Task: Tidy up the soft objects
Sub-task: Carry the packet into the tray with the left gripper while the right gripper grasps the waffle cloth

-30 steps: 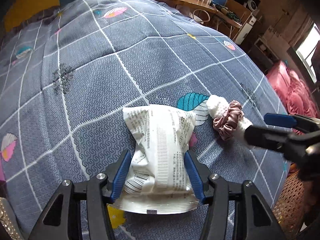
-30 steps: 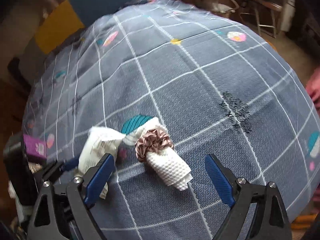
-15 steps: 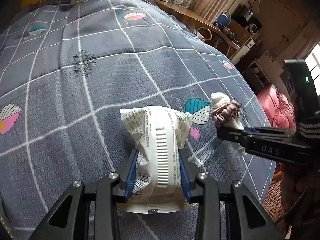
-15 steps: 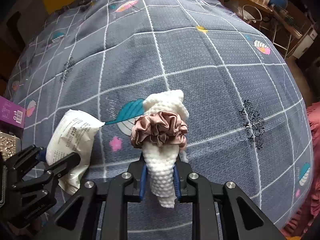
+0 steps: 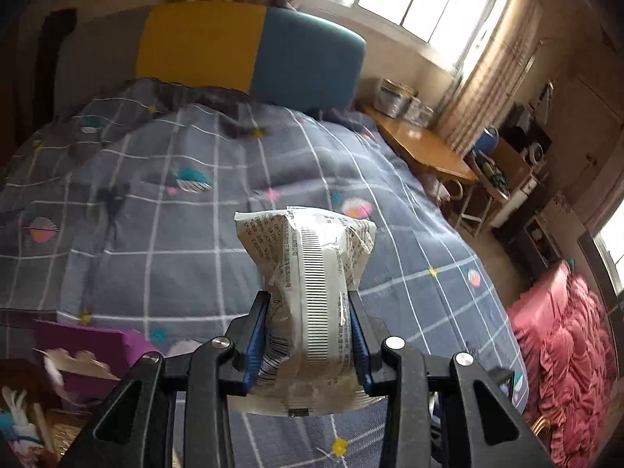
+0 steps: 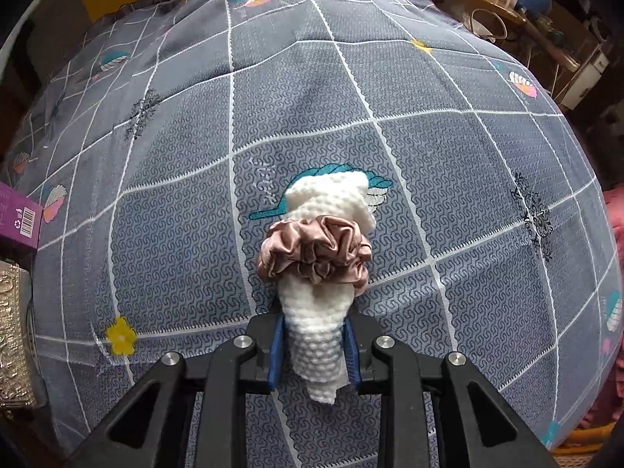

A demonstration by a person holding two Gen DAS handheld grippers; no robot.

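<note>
My left gripper point(image 5: 309, 304) is shut on a white crinkled packet point(image 5: 308, 292) printed with small text and a barcode, held up above the grey checked bedspread point(image 5: 175, 234). My right gripper point(image 6: 312, 327) is shut on a rolled white knitted cloth point(image 6: 318, 335) with a dusty-pink satin scrunchie point(image 6: 314, 255) wound around its middle. The roll points away from me over the bedspread point(image 6: 429, 156), and I cannot tell whether its far end touches the cover.
A purple box point(image 5: 89, 351) and a patterned bag lie at the bed's left edge; the box also shows in the right wrist view point(image 6: 19, 220). A yellow and teal headboard point(image 5: 249, 50) stands at the far end. A wooden desk point(image 5: 421, 144) and pink bedding point(image 5: 565, 351) lie to the right.
Both grippers closed on their objects. The left gripper lifted the packet off the bed and tilted up towards the headboard. The right gripper holds the roll and has shifted only slightly.
</note>
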